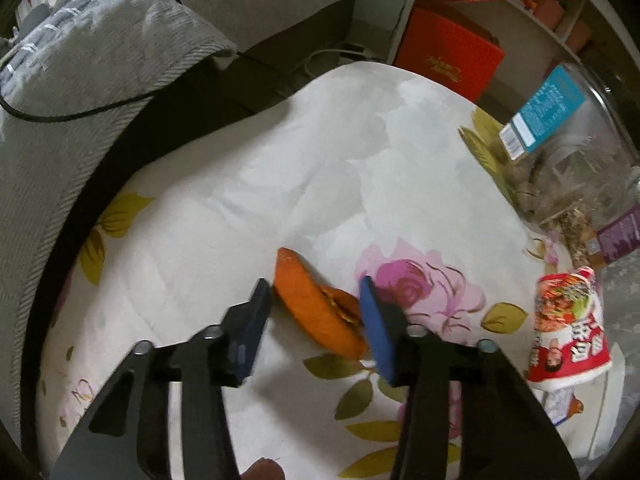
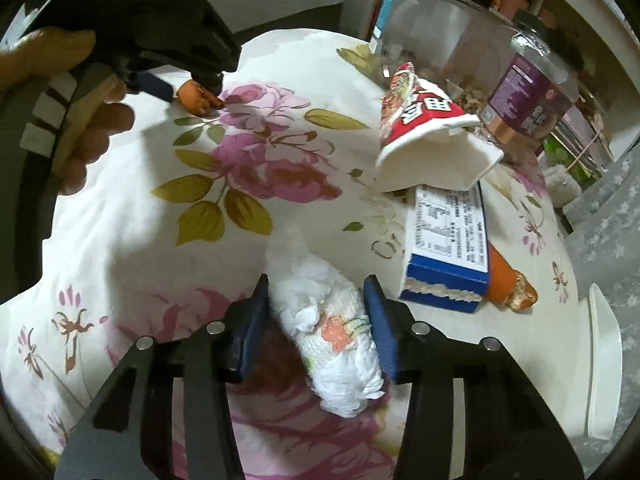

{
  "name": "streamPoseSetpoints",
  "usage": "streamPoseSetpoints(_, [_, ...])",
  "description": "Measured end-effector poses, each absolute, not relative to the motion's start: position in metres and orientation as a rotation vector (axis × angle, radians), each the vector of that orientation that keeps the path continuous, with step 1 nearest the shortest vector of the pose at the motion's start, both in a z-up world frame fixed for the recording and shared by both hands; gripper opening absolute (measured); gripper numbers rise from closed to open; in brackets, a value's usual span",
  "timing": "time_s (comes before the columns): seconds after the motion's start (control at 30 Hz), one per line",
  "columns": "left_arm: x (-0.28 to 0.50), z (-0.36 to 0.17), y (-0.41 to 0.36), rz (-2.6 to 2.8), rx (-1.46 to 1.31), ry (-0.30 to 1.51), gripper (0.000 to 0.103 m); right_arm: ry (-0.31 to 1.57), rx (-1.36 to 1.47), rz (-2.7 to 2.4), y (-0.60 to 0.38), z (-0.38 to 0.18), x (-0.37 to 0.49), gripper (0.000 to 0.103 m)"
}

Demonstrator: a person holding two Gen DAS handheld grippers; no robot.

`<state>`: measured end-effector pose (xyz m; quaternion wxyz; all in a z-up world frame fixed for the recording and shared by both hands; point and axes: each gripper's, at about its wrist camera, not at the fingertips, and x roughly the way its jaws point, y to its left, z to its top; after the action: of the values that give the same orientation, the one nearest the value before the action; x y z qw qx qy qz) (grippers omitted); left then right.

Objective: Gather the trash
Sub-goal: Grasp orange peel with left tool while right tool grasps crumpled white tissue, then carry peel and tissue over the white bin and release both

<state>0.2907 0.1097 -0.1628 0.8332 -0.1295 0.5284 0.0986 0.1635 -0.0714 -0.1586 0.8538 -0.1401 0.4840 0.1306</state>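
On the floral cloth (image 2: 120, 216) | left gripper (image 1: 316, 300) — jaws apart around orange peel (image 1: 320, 316) | right gripper (image 2: 316, 300) — jaws apart around crumpled tissue (image 2: 336, 328)

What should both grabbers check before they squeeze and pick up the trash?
1. Orange peel sits between the left gripper fingers: ok.
2. Left fingers open wide enough: ok.
3. Crumpled tissue sits between the right gripper fingers: ok.
4. Right fingers open, not yet squeezing: ok.
5. Blue box is apart from the right fingers: ok.
6. A trash bin to drop things into: cannot tell, none in view.
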Motion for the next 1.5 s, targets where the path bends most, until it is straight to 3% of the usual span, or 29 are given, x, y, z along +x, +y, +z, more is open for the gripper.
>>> streamPoseSetpoints(0.3, [0.265,-0.145,0.123,0.216,-0.328,1.134,0.017,1.04,-0.074,0.368,-0.075,-0.132,0.159,0.042])
streamPoseSetpoints(0.43, [0.249,-0.129,0.125,0.227,-0.301,1.104,0.014,0.988,-0.052,0.392,-0.071,-0.112,0.154,0.042])
streamPoseSetpoints(0.77, [0.221,-0.108,0.147,0.231,-0.329,1.074,0.012,0.932,-0.009,0.426,-0.073,-0.085,0.148,0.042])
streamPoseSetpoints(0.97, [0.201,-0.075,0.148,0.259,-0.301,0.966,0.012,0.845,0.005,0.412,-0.076,-0.064,0.144,0.042])
streamPoseSetpoints(1.5, [0.165,-0.011,0.09,0.181,-0.188,0.768,0.012,0.682,0.054,0.32,-0.131,-0.014,0.131,0.042])
